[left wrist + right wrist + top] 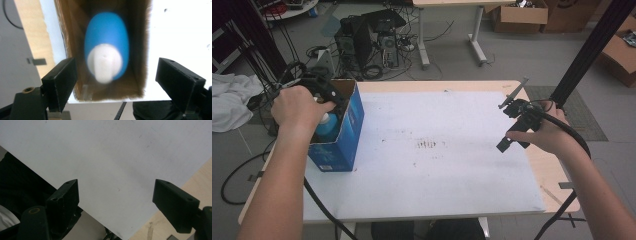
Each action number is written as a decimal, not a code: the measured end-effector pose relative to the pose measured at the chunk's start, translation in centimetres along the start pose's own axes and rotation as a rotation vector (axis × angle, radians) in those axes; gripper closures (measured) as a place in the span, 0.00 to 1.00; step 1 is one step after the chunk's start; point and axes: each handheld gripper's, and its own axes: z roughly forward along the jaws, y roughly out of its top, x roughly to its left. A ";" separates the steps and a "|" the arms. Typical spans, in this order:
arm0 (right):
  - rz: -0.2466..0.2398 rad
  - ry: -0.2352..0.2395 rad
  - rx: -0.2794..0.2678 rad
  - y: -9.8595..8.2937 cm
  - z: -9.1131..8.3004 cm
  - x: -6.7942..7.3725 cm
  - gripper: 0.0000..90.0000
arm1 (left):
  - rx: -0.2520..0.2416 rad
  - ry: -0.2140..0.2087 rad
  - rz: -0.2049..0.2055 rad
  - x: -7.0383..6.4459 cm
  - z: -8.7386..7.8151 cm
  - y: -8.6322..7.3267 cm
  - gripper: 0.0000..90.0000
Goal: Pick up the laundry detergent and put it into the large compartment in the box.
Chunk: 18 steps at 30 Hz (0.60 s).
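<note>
Left tongs (113, 80) apart above blue plastic bottle (107, 47) in open blue cardboard box (343, 132) | right tongs (116, 202) apart, idle | risk: jaws snag box wall, tipping it.

Blue bottle (107, 40) with white cap (105, 62) inside blue box (343, 137).

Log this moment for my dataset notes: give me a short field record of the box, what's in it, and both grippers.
box: blue carton, open top, standing at the table's left edge
contents: blue bottle with white cap, inside the box
left gripper: open above the box mouth, fingers either side of the bottle, not touching it
right gripper: open, empty, over the white mat near the table's right side
</note>
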 end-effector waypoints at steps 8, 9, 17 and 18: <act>-0.009 0.000 -0.002 0.1 -0.2 0.4 0.24 | -0.058 0.012 0.099 -3.3 -2.8 -0.7 0.17; -0.009 -0.002 -0.001 0.2 -0.2 0.4 0.24 | -0.058 0.010 0.122 -3.9 -3.0 -0.8 0.17; -0.010 -0.009 -0.005 0.4 -0.7 0.6 0.24 | -0.084 0.011 0.241 -7.7 -3.3 -1.3 0.11; -0.007 -0.008 -0.005 0.4 -0.7 0.7 0.24 | -0.084 0.003 0.252 -8.2 -3.3 -1.3 0.10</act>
